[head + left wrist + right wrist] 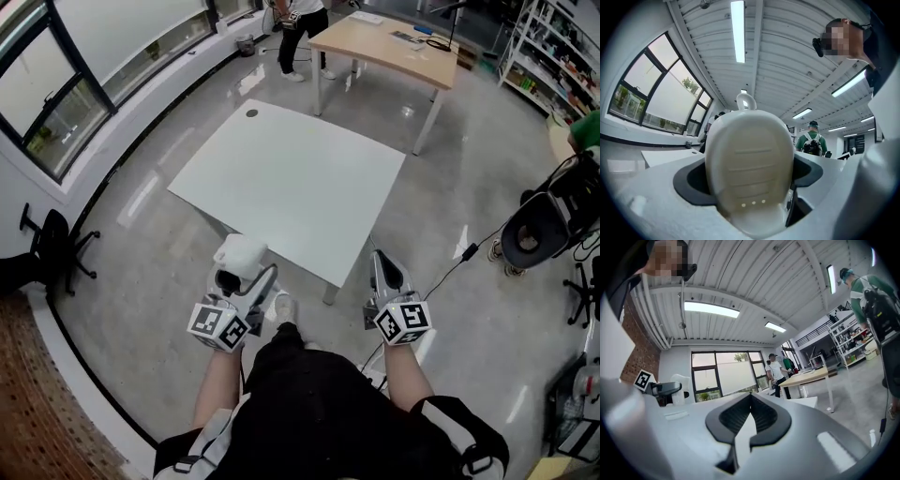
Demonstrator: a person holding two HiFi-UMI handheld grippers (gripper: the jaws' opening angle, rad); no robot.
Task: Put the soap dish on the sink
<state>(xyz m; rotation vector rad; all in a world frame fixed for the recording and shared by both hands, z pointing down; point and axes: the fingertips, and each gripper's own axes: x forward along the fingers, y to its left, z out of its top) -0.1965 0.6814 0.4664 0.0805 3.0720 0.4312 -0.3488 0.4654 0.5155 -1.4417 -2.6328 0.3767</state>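
Showing shallow ribs and three small holes, the cream oval soap dish (750,161) is pinched by the left gripper (244,275), tilted upward beside the white table (291,178); the right gripper (749,401) is pressed together, empty.

The soap dish (750,164) looks like smooth, matt plastic, and the floor (141,262) like glossy polished concrete.

Head view looks down; gripper views seemingly share the ceiling (787,56).
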